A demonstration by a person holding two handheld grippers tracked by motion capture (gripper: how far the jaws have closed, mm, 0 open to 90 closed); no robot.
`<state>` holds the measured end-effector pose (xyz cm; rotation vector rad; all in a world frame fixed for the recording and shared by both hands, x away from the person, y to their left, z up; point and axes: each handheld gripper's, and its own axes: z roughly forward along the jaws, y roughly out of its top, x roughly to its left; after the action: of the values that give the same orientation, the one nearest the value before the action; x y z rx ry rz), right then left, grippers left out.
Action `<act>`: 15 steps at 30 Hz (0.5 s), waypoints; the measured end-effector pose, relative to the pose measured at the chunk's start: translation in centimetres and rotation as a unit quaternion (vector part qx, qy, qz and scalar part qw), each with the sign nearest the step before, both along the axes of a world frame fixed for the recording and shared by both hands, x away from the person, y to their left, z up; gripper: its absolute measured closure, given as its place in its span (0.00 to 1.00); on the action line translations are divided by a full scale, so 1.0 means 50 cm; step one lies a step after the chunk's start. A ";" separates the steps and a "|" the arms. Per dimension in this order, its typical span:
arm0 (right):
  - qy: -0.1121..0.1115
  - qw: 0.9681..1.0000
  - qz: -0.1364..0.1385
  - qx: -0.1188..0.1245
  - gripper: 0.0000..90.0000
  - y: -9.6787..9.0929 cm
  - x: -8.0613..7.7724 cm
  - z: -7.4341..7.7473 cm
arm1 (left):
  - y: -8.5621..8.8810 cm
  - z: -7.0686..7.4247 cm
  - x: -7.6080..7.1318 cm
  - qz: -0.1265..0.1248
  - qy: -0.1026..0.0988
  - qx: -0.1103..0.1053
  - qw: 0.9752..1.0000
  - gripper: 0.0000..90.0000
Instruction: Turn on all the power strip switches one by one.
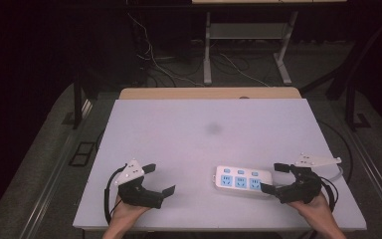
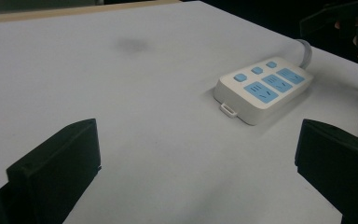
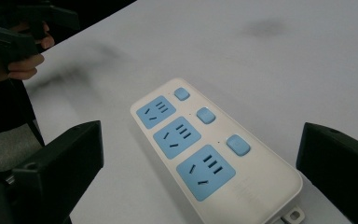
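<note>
- While my right gripper hovers at the right end of the power strip, I judge that I am in the approach step: lined up on the strip, with no contact made.
- Its jaws stand wide apart with nothing between the pads; in the right gripper view the strip lies on the table ahead of the jaws and runs away from them, its near end just between the two tips.
- My left gripper rests well to the left of the strip, jaws also spread wide and holding nothing; from the left gripper view the strip sits apart, ahead and to the right.
- Next, I think, the right gripper must come down so the pads straddle the strip's body across its narrow width, then close evenly; the casing looks smooth and rigid, so a square grip on the side walls matters or it may slide on the table.
- The strip lies flat on the white table, toward the near right part, sockets up.
- It is a white block with rounded corners, three blue socket faces in a row and three small blue switch buttons alongside them.
- A small hanging tab sticks out at one short end; a pale cord leaves the strip's right end, curving behind my right gripper.
</note>
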<state>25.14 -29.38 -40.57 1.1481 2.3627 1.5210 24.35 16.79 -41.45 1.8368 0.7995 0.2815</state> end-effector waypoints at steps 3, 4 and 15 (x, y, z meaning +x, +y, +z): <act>0.000 1.000 -0.001 0.004 0.01 -0.003 -0.001 0.000 | 0.001 0.000 0.000 0.001 0.000 -0.003 1.000 0.00; 0.000 1.000 -0.002 0.004 0.01 -0.004 -0.001 0.001 | 0.001 0.001 0.000 0.001 0.000 -0.002 1.000 0.00; 0.004 1.000 -0.005 0.005 0.01 -0.012 -0.002 -0.002 | -0.005 0.000 0.010 -0.002 0.006 0.005 1.000 0.00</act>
<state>25.06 -29.99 -40.67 1.1674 2.3540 1.5301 24.83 16.54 -41.45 1.8500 0.8039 0.2731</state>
